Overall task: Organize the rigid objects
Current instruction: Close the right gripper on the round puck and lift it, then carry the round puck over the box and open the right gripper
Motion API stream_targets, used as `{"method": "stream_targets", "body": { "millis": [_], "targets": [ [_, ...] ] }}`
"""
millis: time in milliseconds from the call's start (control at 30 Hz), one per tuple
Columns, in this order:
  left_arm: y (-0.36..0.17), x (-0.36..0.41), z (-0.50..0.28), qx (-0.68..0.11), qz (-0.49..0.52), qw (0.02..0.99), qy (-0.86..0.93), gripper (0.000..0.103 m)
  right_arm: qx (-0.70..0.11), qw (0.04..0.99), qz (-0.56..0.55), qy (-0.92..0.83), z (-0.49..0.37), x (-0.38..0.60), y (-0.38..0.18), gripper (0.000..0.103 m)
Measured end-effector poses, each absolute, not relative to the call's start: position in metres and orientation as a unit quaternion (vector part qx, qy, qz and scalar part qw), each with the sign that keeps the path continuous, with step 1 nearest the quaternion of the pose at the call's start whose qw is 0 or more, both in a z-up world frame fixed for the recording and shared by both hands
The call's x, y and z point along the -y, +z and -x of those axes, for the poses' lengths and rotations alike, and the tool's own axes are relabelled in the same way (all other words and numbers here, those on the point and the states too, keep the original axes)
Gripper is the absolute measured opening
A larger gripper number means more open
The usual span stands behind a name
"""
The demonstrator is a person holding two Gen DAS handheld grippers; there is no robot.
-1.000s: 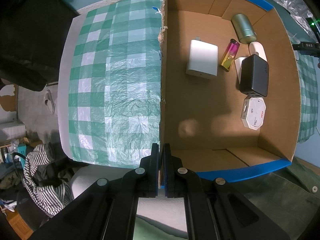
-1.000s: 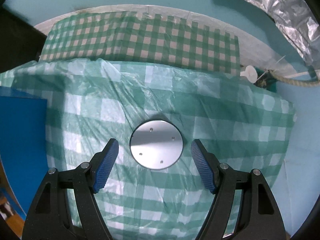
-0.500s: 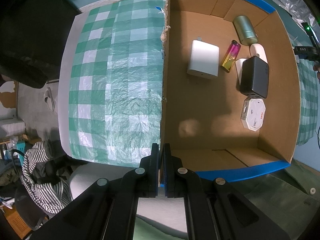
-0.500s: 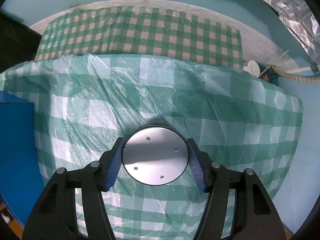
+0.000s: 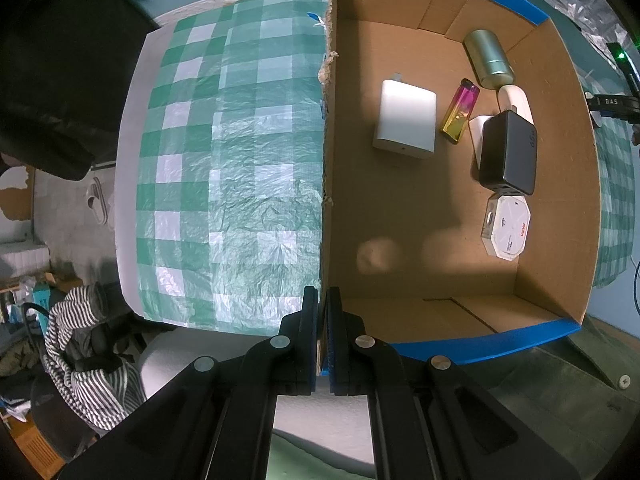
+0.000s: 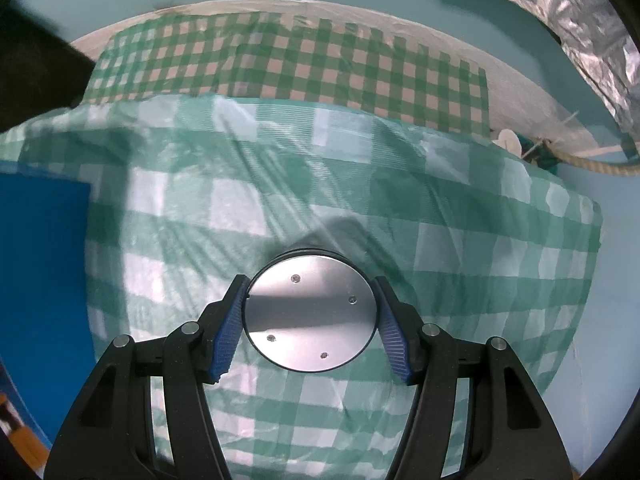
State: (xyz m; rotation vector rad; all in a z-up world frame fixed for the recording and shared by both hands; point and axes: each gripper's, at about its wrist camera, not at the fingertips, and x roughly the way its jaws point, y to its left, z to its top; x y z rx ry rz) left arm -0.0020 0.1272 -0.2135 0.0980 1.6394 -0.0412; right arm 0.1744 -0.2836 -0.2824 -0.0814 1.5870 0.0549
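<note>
At the bottom of the right wrist view, the right gripper [image 6: 310,332] has its jaws clenched on a round silver disc [image 6: 311,314]; its blue ribbed pads [image 6: 230,334] press the disc's left and right edges. The jaws have just been closing, with the disc between them. The disc sits low in the centre of the frame, over the green-and-white checked cloth [image 6: 460,248] on the counter. Further up lies a second, finer-checked cloth [image 6: 304,64], and a blue panel [image 6: 40,280] fills the left edge.

In the left wrist view, the left gripper [image 5: 322,344] sits at bottom centre, its jaws clamped on the near end of the left wall of a cardboard box [image 5: 400,200], at the corner with the blue outer face. The box fills the right half of the frame. Inside, nearest, at lower right, lies a white octagonal case [image 5: 507,226]; above it a black charger block [image 5: 508,152], then a white adapter [image 5: 405,125] towards the middle and a pink-and-yellow lighter [image 5: 460,112] beside it. A white oblong piece [image 5: 515,100] and a pale green cylinder [image 5: 489,58] lie farthest, at upper right. Left of the box the checked cloth covers the counter.
</note>
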Motion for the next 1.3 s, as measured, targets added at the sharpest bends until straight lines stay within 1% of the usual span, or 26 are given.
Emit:
{"method": "stream_targets", "body": {
  "millis": [267, 833, 1067, 1300],
  "targets": [
    [-0.213, -0.128, 0.002, -0.730, -0.044, 0.682, -0.022, 0.004, -0.704, 0.707, 0.033, 0.051, -0.162, 0.258, -0.254, 0.062],
    [-0.214, -0.127, 0.001, -0.729, -0.046, 0.683, -0.026, 0.004, -0.661, 0.734, 0.058, 0.145, -0.132, 0.170, -0.173, 0.062],
    [-0.214, -0.126, 0.000, -0.729, -0.046, 0.683, -0.026, 0.004, -0.651, 0.733, 0.076, 0.179, -0.122, 0.133, -0.160, 0.062],
    [-0.214, -0.126, 0.000, -0.729, -0.045, 0.683, -0.026, 0.004, -0.651, 0.726, 0.091, 0.202, -0.115, 0.099, -0.162, 0.062]
  ]
}}
